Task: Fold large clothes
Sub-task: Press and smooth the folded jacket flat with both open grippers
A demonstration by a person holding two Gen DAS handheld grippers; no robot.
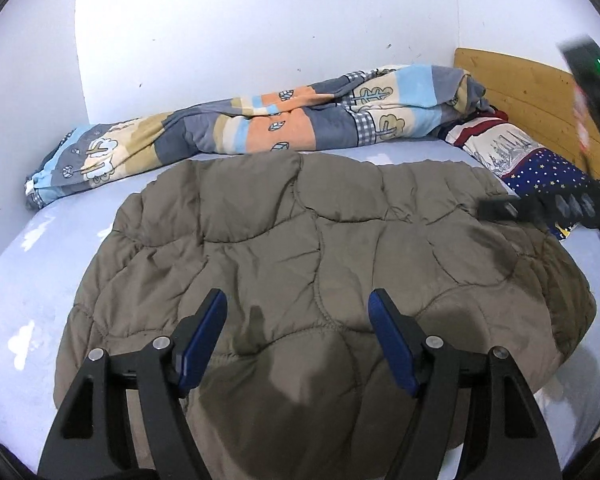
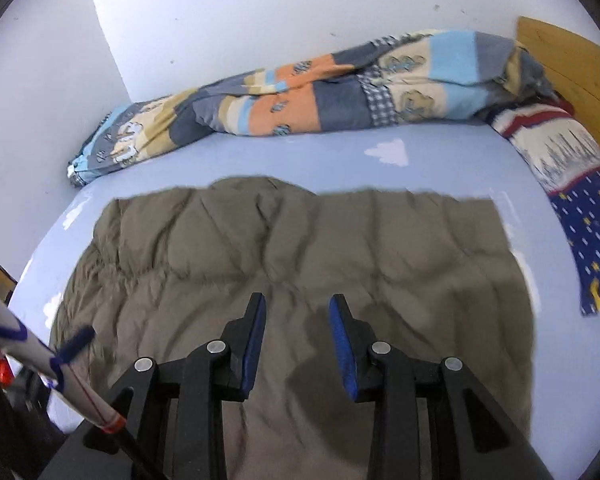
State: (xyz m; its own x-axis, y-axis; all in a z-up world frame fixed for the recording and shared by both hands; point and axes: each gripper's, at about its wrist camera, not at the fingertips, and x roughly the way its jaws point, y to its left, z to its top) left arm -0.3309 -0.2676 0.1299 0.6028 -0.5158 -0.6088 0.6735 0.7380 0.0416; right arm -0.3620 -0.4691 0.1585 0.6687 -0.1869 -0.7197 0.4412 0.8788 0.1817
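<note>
A large quilted taupe jacket (image 1: 300,240) lies spread flat on the pale blue bed sheet (image 1: 28,280). My left gripper (image 1: 297,294) hovers over the near middle of the jacket. Its blue pads stand wide apart and nothing is between them. My right gripper (image 2: 299,298) is over the jacket (image 2: 300,248) too, its jaws partly apart with only fabric showing below the gap. In the left wrist view the right gripper (image 1: 504,207) shows as a dark blur above the jacket's far right corner.
A bunched patchwork duvet (image 1: 260,124) lies along the white wall at the back. A starred blue pillow (image 1: 540,172) rests against the wooden headboard (image 1: 520,84) at the right. A blurred white and blue object (image 2: 28,340) crosses the right wrist view's lower left.
</note>
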